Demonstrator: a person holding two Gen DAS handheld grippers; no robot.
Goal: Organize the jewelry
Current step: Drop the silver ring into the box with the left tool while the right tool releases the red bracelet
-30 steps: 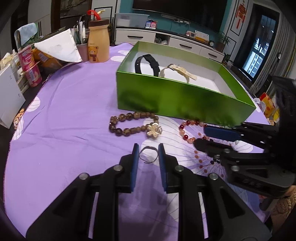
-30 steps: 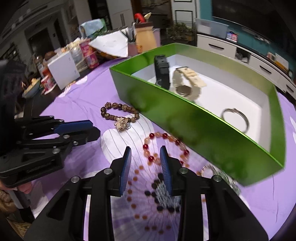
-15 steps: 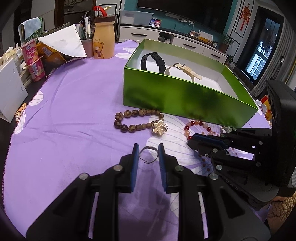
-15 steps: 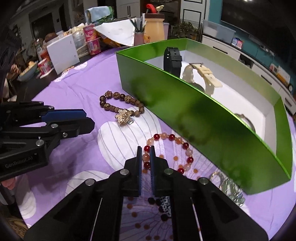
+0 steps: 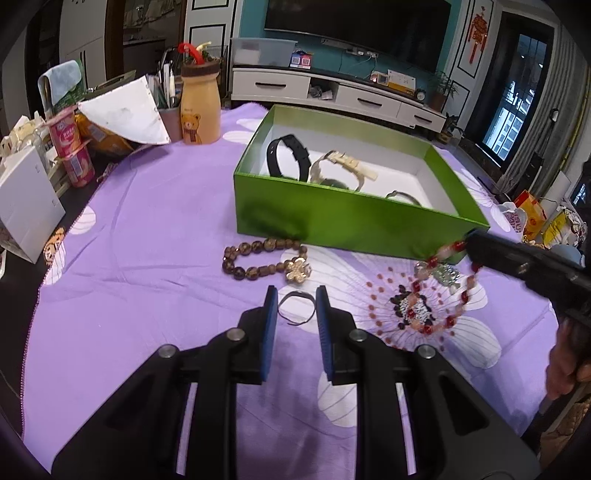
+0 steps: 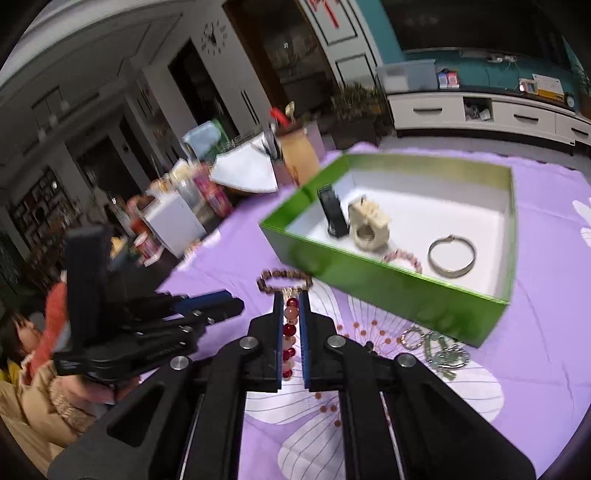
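My right gripper (image 6: 290,332) is clamped on the red bead bracelet (image 5: 448,291), hanging lifted just in front of the green box (image 5: 354,221), w/ left gripper (image 5: 295,310) narrowly bracketing the ring (image 5: 296,307), so right is nearer.

Ahead of your tongs, a teal wall (image 5: 251,33) carries a dark TV (image 5: 354,33) above a white cabinet (image 5: 332,92); right, 1 dark window (image 5: 506,125).
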